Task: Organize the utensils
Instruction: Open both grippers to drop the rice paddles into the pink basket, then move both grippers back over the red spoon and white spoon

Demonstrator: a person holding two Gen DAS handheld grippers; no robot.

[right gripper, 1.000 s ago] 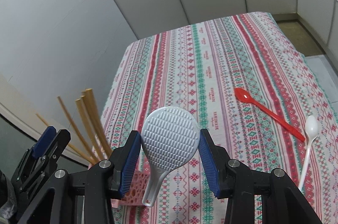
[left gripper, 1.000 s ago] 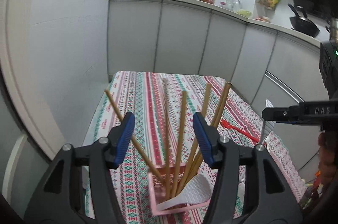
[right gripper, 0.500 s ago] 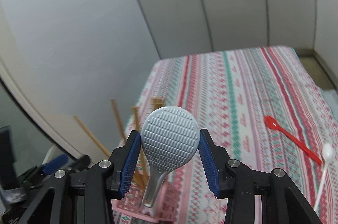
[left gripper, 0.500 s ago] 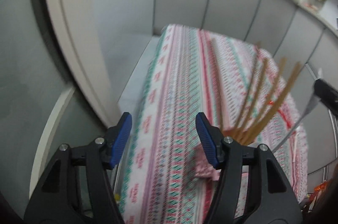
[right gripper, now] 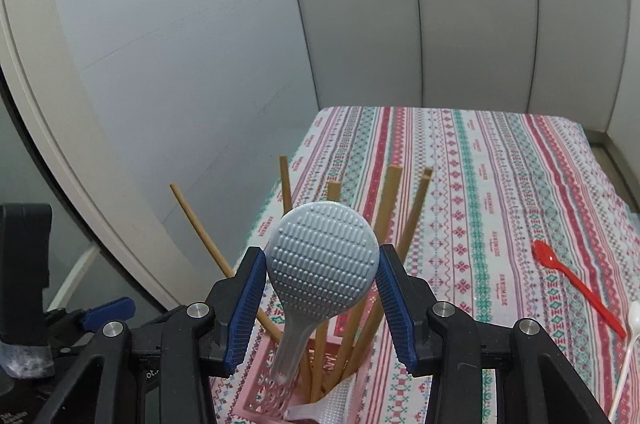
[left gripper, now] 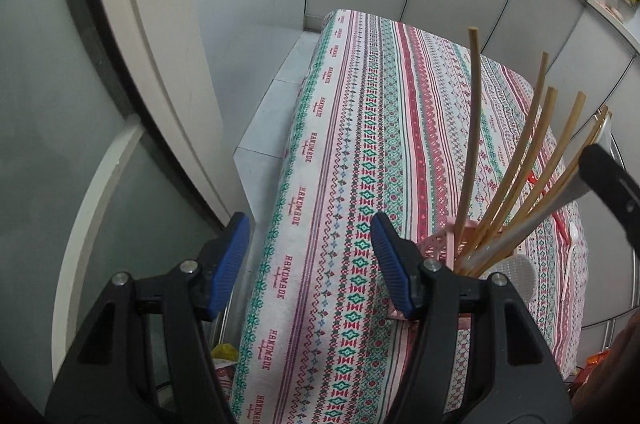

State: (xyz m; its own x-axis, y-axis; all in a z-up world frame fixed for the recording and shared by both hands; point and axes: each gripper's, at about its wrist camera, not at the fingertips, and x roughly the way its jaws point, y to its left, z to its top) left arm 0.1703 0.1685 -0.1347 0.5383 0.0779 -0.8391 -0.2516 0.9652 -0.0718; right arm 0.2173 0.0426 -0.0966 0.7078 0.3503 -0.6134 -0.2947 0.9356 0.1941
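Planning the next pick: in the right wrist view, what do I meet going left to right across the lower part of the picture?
Left gripper → leaning chopstick → grey rice paddle between the right gripper's jaws → red spoon → white spoon at the right edge.

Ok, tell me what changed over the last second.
The right gripper carried the grey rice paddle across to the pink holder, and its handle now reaches down to the holder. Its jaws have just been opening slightly, with the paddle still between them. The left gripper, empty, swung off the holder toward the table's edge. The chopsticks, red spoon and white spoon stayed put.
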